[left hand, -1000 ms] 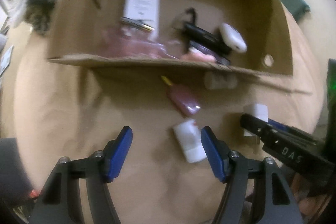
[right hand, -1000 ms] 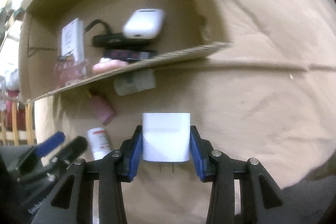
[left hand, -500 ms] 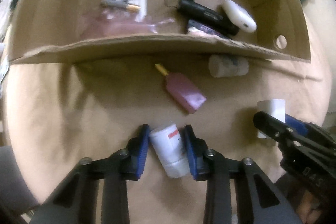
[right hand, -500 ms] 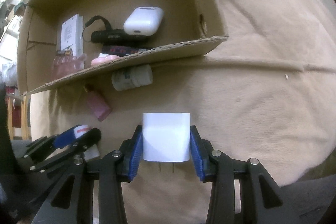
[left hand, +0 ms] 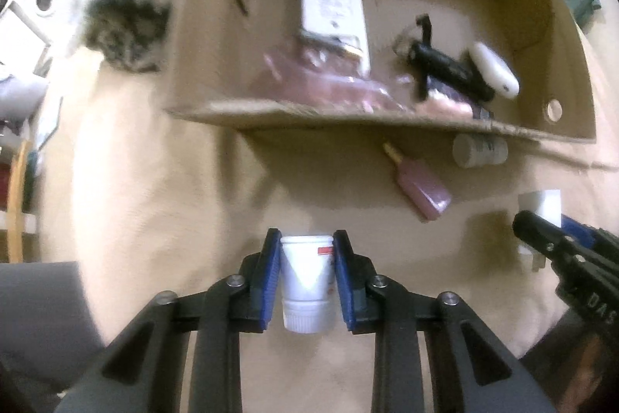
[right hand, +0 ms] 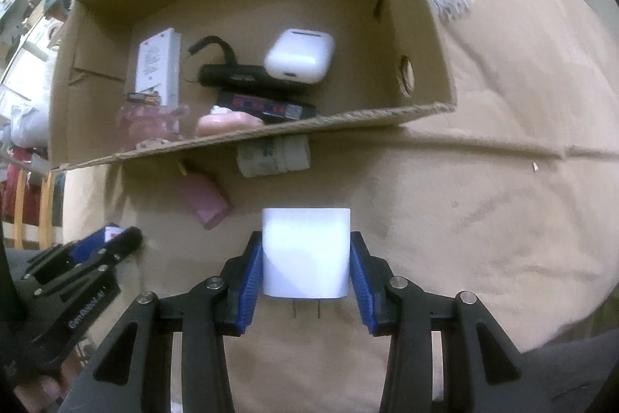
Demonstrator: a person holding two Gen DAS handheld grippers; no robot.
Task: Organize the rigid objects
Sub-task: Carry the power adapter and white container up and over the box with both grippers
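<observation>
My left gripper [left hand: 306, 235] points down at the beige blanket, and its jaws are closing with a small white tube [left hand: 305, 277] pressed between the blue pads. My right gripper [right hand: 305, 239] is shut on a white wall charger [right hand: 305, 250], prongs toward the camera. An open cardboard box [right hand: 271, 134] stands just beyond both. It holds a white earbud case [right hand: 300, 59], a black device [right hand: 247, 76], a white flat pack [right hand: 158, 68] and pink items. A pink bottle [left hand: 421, 190] and a pale round bottle [left hand: 479, 151] lie on the blanket by the box's near wall.
A fuzzy grey-and-white thing [left hand: 123, 14] lies beside the box's far left corner. The right gripper's tip [left hand: 541, 231] shows at the right edge of the left wrist view. Bare blanket [right hand: 483, 200] stretches to the right of the box.
The left gripper went from wide open around the white tube to clamped on it, and the tube now stands straight between the pads. The right gripper kept its hold on the charger.
</observation>
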